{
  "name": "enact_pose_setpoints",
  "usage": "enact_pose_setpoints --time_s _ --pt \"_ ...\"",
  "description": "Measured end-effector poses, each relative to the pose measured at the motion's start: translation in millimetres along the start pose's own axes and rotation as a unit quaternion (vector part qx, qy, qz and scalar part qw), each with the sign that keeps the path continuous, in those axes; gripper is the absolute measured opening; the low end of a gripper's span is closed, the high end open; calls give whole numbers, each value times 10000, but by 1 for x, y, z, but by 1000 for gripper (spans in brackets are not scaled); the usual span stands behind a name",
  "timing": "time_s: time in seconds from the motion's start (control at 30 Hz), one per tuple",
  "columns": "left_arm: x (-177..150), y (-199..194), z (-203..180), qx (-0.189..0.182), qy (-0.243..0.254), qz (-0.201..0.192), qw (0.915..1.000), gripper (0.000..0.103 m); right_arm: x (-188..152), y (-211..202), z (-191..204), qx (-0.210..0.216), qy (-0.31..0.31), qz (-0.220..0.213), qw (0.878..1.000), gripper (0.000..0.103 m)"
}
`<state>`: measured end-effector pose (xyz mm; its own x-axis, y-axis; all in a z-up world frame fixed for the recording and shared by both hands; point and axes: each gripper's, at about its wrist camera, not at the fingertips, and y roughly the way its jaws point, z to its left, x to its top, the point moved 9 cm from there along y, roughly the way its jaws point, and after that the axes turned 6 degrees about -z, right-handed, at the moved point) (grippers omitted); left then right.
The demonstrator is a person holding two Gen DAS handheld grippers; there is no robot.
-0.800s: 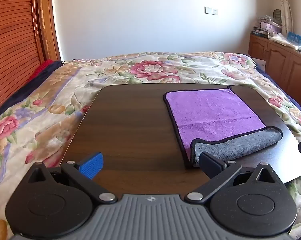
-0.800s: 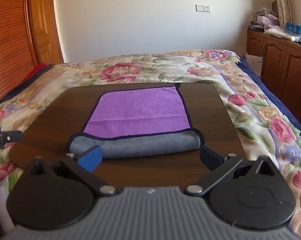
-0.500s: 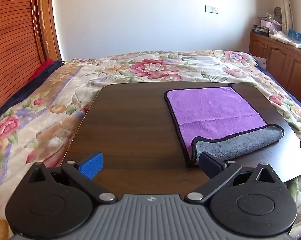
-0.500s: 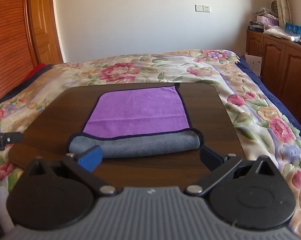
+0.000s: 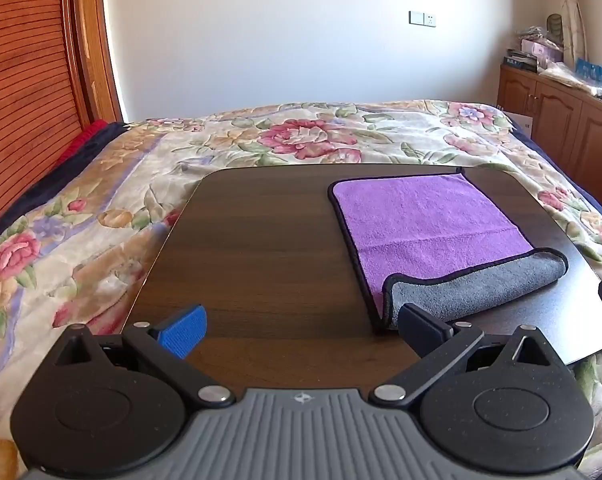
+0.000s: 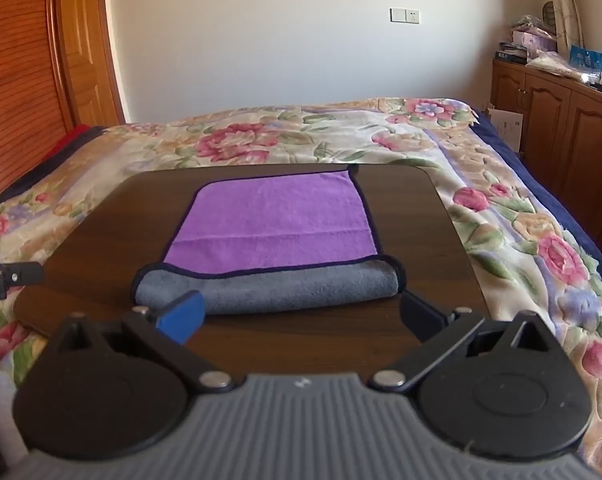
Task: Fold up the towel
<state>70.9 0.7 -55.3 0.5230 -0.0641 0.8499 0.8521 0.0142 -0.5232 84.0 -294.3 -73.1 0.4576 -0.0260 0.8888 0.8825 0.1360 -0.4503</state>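
Observation:
A purple towel (image 5: 429,220) with a grey underside and dark trim lies on a dark wooden board (image 5: 261,248) on the bed. Its near edge is folded over, showing a grey roll (image 5: 477,284). In the right wrist view the towel (image 6: 277,216) lies straight ahead, with the grey fold (image 6: 285,288) just beyond the fingers. My left gripper (image 5: 301,328) is open and empty, near the board's front edge, left of the towel's near corner. My right gripper (image 6: 301,316) is open and empty, close in front of the grey fold. The left gripper's tip (image 6: 5,276) shows at the far left.
The board rests on a floral bedspread (image 5: 309,136). A wooden wardrobe (image 5: 25,80) stands to the left. A wooden cabinet (image 6: 561,120) with clutter on top stands to the right. A white wall (image 5: 301,32) is behind the bed.
Both views have shifted slightly; the towel sits a little higher and further in the left wrist view. The towel and both open grippers are otherwise unchanged.

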Motion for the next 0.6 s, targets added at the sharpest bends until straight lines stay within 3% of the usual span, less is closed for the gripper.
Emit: enact_pose_setpoints --time_s 0.6 --pt "-2 -2 1 2 6 -3 10000 100 -1 2 -4 -74 27 23 10000 103"
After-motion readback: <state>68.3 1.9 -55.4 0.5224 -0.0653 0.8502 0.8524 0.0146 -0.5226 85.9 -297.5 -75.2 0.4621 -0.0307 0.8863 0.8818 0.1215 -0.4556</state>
